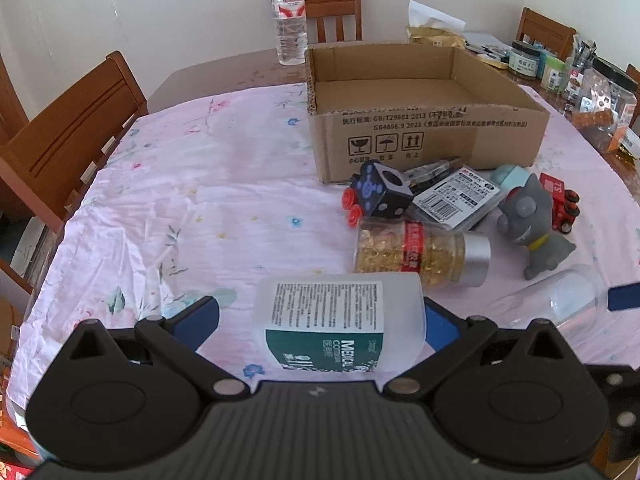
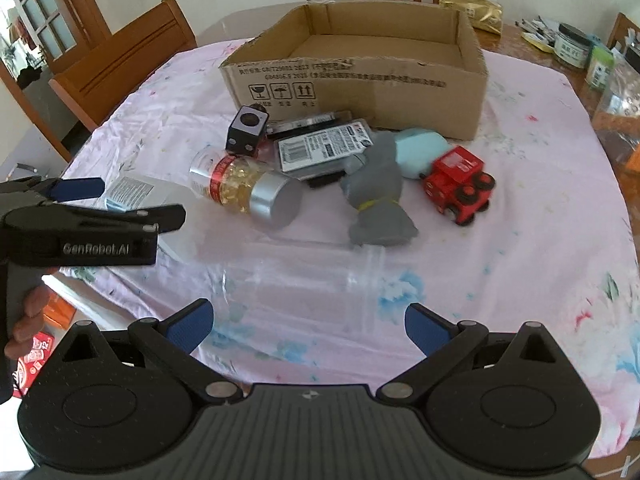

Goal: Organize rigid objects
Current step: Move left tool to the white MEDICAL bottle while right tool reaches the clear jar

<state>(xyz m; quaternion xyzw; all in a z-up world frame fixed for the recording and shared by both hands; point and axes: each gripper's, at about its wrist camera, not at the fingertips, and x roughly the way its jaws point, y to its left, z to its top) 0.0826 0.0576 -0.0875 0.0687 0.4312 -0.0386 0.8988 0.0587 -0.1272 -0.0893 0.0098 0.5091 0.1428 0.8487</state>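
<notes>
My left gripper (image 1: 320, 320) is open around a white medical bottle (image 1: 340, 316) lying on the pink cloth; the right pad touches it, the left pad stands apart. My right gripper (image 2: 308, 324) is open, its fingers on either side of a clear plastic cup (image 2: 304, 280) lying on its side. An open empty cardboard box (image 2: 360, 76) stands behind. In front of it lie a jar of gold capsules (image 2: 244, 188), a black toy block (image 2: 245, 130), a grey toy cat (image 2: 380, 200), a red toy train (image 2: 460, 184), a pale blue case (image 2: 420, 148) and a packaged card (image 2: 320, 148).
A water bottle (image 1: 289, 16) stands behind the box. Jars and clutter (image 1: 568, 68) line the table's right side. Wooden chairs (image 1: 68, 136) stand at the left and far edges. The left gripper shows at the left of the right wrist view (image 2: 80, 224).
</notes>
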